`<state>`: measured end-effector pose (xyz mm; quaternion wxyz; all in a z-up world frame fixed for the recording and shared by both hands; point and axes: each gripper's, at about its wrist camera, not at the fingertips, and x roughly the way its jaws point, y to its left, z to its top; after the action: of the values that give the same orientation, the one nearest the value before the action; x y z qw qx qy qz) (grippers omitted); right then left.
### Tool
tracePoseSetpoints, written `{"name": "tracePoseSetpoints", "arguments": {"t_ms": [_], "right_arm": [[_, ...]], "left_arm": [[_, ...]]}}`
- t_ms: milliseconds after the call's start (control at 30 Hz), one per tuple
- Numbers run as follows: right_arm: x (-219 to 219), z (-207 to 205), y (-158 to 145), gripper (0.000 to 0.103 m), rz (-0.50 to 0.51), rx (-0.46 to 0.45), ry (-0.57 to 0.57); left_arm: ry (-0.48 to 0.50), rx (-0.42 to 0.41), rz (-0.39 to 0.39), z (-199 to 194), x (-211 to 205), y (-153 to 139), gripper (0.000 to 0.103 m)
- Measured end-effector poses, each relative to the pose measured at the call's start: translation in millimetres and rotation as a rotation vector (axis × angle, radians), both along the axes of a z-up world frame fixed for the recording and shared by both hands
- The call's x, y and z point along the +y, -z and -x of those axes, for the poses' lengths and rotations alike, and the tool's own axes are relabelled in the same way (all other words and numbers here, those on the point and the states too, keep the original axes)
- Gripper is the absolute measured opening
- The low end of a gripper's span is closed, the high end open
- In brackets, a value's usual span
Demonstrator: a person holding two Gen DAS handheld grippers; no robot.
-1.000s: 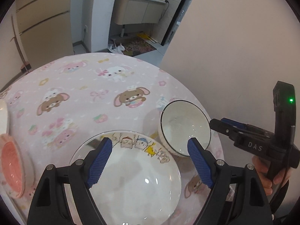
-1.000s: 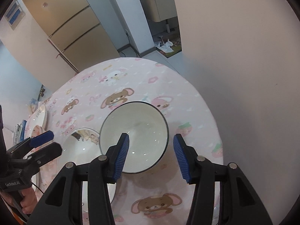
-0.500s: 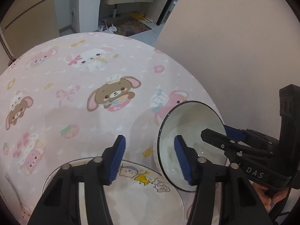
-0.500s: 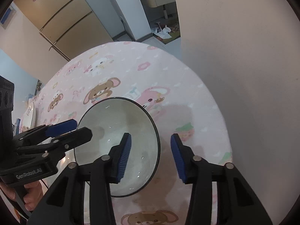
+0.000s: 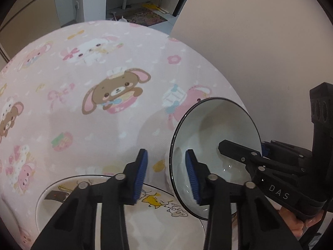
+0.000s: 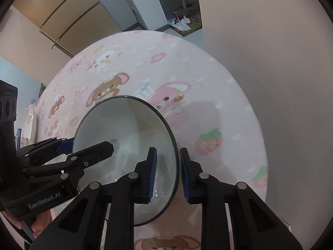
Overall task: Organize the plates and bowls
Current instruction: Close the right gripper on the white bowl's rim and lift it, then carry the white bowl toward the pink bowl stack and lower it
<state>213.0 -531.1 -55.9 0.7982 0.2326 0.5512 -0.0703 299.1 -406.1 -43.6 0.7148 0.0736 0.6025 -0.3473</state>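
Both tools have just been closing, each with the rim of the white bowl [image 5: 216, 145] between its blue pads. A second ago they hung wide above the dishes; now each straddles the dark-edged rim from an opposite side. The left tool [image 5: 166, 176] has narrowed to a modest gap over the rim at the bowl's 9 o'clock, its pads near the wall but not visibly pressing. The right tool [image 6: 166, 176] is nearly closed over the rim at 3 o'clock, with a sliver of gap showing on each side, so no firm grip yet. I judge a two-handed lift of the bowl is about to begin.

The bowl sits on the pink cartoon-print desk [image 5: 104, 73], just beside the cartoon plate [image 5: 162, 225] at its 7 o'clock. Another plate [image 6: 31, 125] lies far off at 9 o'clock.

Readable writing: "DAS" on the right tool's body, "GenRobot.AI" on the left's
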Motion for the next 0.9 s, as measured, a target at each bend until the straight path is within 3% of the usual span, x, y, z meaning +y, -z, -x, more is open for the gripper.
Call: {"name": "tracePoseSetpoints", "arguments": {"t_ms": [100, 200, 333, 600, 900], "right_arm": [[-1, 2, 6, 0.017, -0.029, 0.012, -0.012], [-1, 3, 6, 0.015, -0.042, 0.010, -0.015], [-5, 7, 5, 0.012, -0.066, 0.005, 0.013], [8, 15, -24, 0.012, -0.044, -0.058, -0.008], [47, 12, -74, 0.012, -0.010, -0.136, -0.066]], "left_arm": [[0.009, -0.006, -0.005, 2, -3, 1, 0.037], [0.035, 0.018, -0.021, 6, -12, 9, 0.020], [0.003, 0.011, -0.022, 6, -11, 7, 0.016], [-0.032, -0.080, 0.013, 13, 8, -30, 0.015], [-0.109, -0.140, 0.060, 20, 66, -81, 0.015]]}}
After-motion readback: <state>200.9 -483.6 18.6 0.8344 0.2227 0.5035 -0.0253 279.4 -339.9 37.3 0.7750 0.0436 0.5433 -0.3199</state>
